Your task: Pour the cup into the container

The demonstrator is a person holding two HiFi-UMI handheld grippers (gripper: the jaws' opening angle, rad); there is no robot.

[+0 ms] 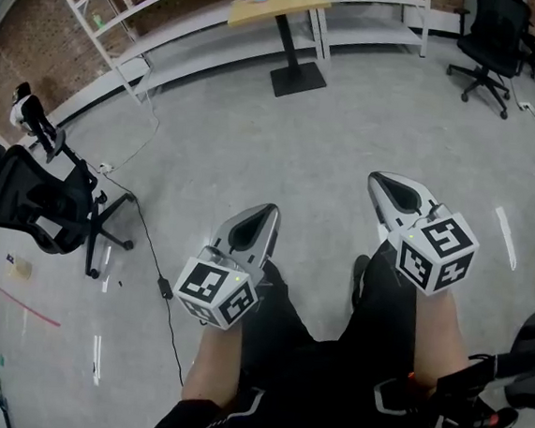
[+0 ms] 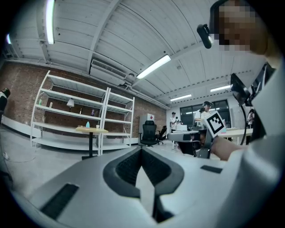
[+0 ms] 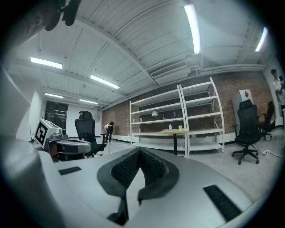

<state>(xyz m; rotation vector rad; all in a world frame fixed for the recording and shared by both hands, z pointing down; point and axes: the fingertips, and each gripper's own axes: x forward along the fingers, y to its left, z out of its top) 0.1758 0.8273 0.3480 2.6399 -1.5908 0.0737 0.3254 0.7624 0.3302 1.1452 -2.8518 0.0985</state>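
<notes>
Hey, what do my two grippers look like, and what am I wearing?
The left gripper and right gripper match: smooth light-grey tapered shells, with black textured pads shaped into a V-notched recess. Each carries a white cube printed with black square markers. You wear black clothing with a bit of white trim.

A small wooden table (image 1: 287,11) on a black pedestal stood out on the pale grey floor (image 1: 350,141), and right behind it ran white open shelving (image 1: 207,57) against a red brick wall (image 1: 19,53). Well to the table's left sat a black office chair (image 1: 38,200) with a cable (image 1: 154,263) trailing nearby. Another black chair (image 1: 491,42) stood to its right, and long light strips (image 3: 192,26) glowed overhead.
</notes>
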